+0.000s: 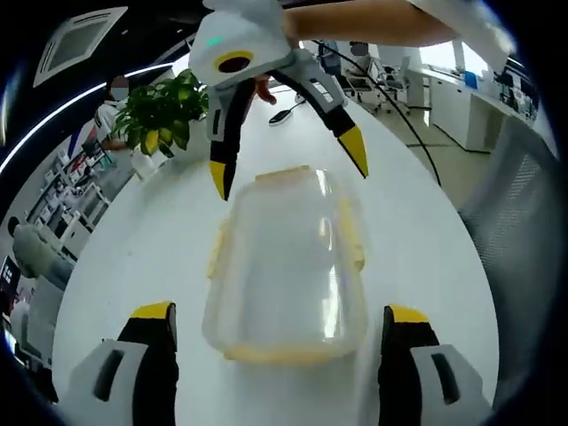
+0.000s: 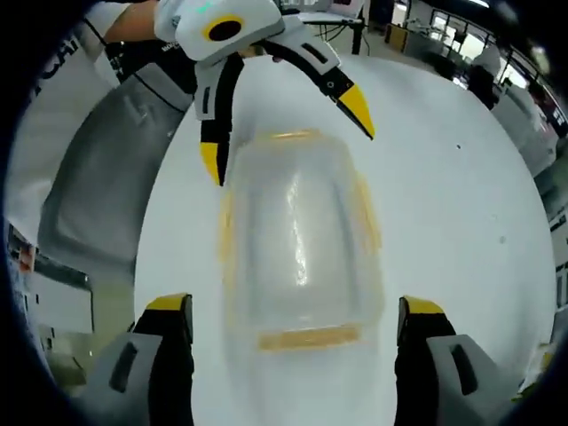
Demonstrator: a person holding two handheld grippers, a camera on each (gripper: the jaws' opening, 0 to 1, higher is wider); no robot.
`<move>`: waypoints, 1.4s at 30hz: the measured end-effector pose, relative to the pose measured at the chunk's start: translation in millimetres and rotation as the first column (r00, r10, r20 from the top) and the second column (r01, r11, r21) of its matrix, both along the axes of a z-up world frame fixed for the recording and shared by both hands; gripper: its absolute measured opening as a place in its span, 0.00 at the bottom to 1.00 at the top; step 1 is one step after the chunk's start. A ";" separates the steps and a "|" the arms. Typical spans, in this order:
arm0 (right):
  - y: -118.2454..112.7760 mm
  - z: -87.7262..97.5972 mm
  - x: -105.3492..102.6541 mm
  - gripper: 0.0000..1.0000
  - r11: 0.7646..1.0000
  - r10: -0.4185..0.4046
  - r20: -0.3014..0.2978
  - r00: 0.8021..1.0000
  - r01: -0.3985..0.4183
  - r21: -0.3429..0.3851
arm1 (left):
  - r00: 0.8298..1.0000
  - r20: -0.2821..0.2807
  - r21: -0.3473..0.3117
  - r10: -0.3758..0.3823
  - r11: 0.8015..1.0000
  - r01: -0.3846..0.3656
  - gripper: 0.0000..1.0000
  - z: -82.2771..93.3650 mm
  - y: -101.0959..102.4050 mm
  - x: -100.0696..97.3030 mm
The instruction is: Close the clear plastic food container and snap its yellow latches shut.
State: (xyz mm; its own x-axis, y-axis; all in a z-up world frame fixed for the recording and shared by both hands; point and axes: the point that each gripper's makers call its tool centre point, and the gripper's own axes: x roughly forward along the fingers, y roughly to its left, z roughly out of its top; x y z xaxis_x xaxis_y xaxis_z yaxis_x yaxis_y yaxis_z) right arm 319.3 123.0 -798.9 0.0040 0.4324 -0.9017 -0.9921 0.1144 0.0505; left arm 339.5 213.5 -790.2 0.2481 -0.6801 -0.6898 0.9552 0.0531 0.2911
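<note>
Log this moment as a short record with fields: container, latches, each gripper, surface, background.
container: clear plastic food container, lid on, lying on the table between both grippers
latches: yellow latches along its edges; snapped or not, cannot tell
left gripper: left gripper, open, jaws either side of the container's near end
right gripper: right gripper, open, straddling the opposite end
surface: white table
background: potted plant at the table's far end; a person's arm behind the right gripper
</note>
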 end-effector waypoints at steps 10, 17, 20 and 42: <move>-5.8 -11.2 3.2 0.90 1.000 -0.020 -0.013 1.000 0.020 0.002 | 0.999 -0.033 0.033 -0.019 0.999 0.020 0.88 -8.7 -7.9 -1.6; -8.4 -14.6 9.8 0.78 1.000 -0.021 0.020 1.000 0.021 -0.009 | 0.999 -0.022 0.063 -0.025 0.998 0.027 0.77 -11.5 -7.6 -1.2; -6.8 -14.0 9.3 0.77 1.000 -0.024 0.014 1.000 0.024 -0.001 | 0.999 -0.024 0.064 -0.023 0.998 0.024 0.77 -11.4 -7.0 -1.5; 57.4 -12.9 16.6 0.76 0.999 -0.028 0.018 0.999 0.027 0.033 | 1.000 -0.019 0.164 -0.011 0.986 0.014 0.76 -14.9 55.8 7.6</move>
